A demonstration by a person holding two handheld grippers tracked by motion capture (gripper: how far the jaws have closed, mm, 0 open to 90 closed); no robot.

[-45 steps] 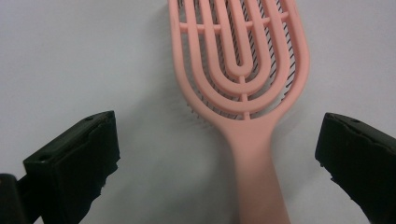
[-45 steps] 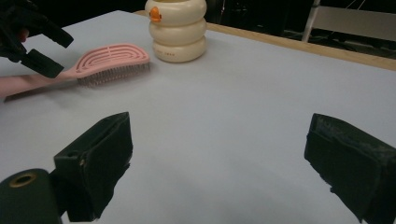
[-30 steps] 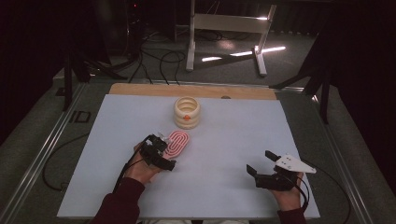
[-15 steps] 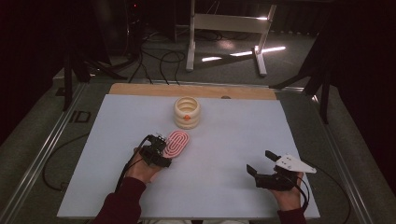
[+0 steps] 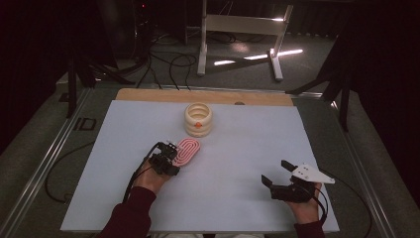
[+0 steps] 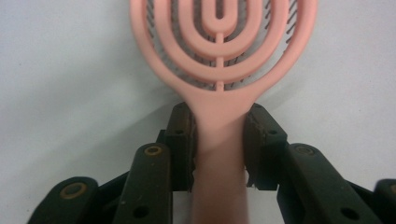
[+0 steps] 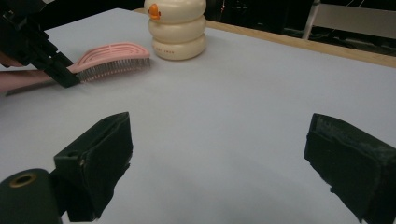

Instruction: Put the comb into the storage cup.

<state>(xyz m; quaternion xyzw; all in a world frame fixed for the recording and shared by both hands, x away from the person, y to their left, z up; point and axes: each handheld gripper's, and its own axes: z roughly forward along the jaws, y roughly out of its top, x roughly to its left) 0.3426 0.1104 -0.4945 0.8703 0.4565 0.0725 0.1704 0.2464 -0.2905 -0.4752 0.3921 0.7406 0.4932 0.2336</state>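
Pink brush gripped at the counter's middle, 2 grippers over a white counter.

The white counter point(image 5: 124, 124) carries a cream ribbed container point(image 5: 198, 119) with an orange dot, standing upright near the far edge's middle. Just in front of it lies the pink hairbrush point(image 5: 186, 151), bristles down, its handle pointing toward the near-left corner. The left gripper point(image 5: 167, 159) has its jaws clenched on that handle, 1 pad on each side. The right gripper point(image 5: 280, 174) sits near the near-right corner, well apart from the brush, jaws spread wide with nothing between them.
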